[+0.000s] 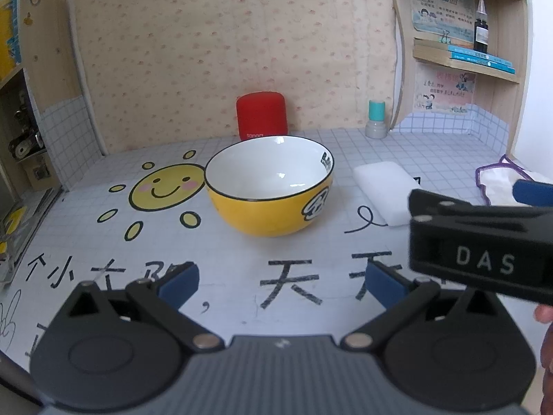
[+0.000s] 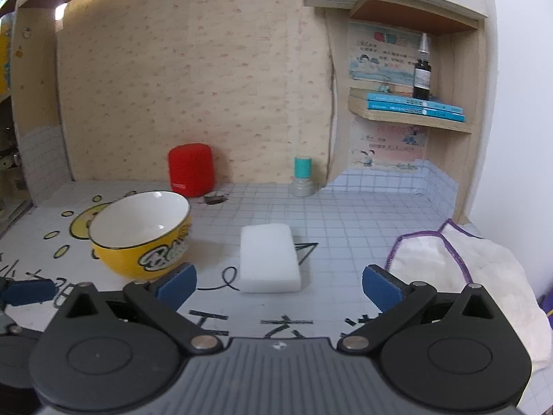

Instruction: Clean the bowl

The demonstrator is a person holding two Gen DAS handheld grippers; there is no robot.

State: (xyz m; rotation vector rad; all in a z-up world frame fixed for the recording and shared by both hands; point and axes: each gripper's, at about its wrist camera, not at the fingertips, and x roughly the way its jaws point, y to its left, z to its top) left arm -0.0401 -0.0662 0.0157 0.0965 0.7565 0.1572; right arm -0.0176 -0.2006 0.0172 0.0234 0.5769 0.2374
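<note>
A yellow bowl (image 1: 271,186) with a white inside stands upright on the printed table mat; it also shows at the left of the right wrist view (image 2: 140,233). A white sponge block (image 1: 383,190) lies to its right, straight ahead in the right wrist view (image 2: 269,257). My left gripper (image 1: 281,285) is open and empty, a short way in front of the bowl. My right gripper (image 2: 278,285) is open and empty, just short of the sponge. Its black body (image 1: 480,242) crosses the right of the left wrist view.
A red cylinder speaker (image 1: 261,116) and a teal-capped bottle (image 1: 376,119) stand by the back wall. A white cloth with purple trim (image 2: 463,276) lies at the right. Shelves with books and a dark dropper bottle (image 2: 422,76) stand at the back right. The mat (image 1: 166,242) bears a sun drawing.
</note>
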